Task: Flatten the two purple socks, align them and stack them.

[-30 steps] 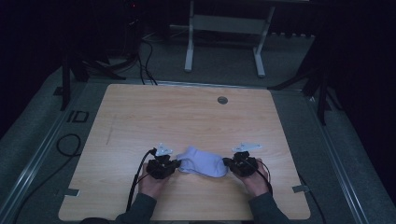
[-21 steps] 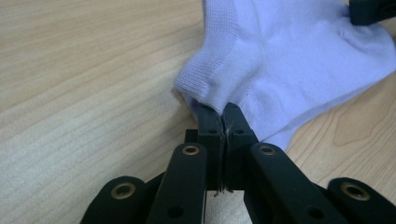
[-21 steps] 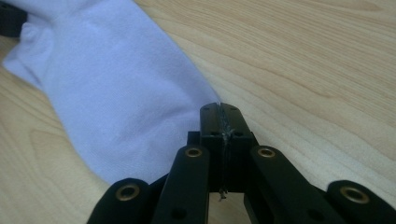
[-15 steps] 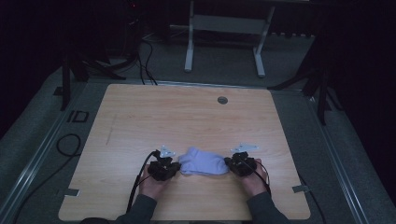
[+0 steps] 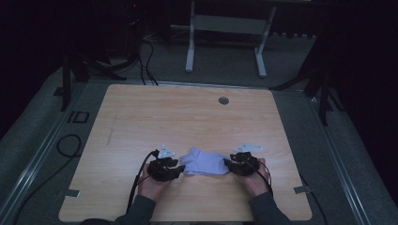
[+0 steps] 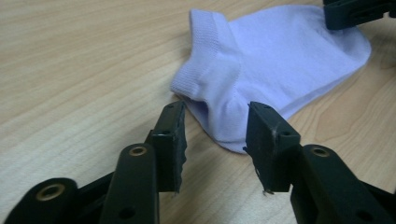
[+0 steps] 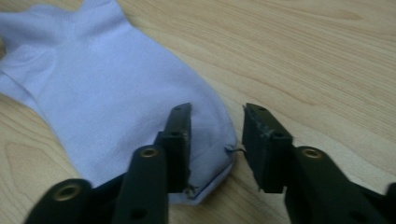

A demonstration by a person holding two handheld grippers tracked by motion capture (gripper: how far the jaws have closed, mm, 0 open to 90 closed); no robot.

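Both sets of fingers parted, nothing held — left gripper (image 6: 215, 135) straddling the sock (image 6: 275, 60) heel, right gripper (image 7: 215, 140) at the toe; best closed together, low to the counter (image 5: 187, 117), then lifted evenly

Dim lab: bare table (image 5: 187, 117), cables (image 5: 145, 61)

In the left gripper view, the picture's top edge cut off the far side of the sock (image 6: 280, 60). In the right gripper view, one jaw covered part of its toe, and the left edge cut its cuff.
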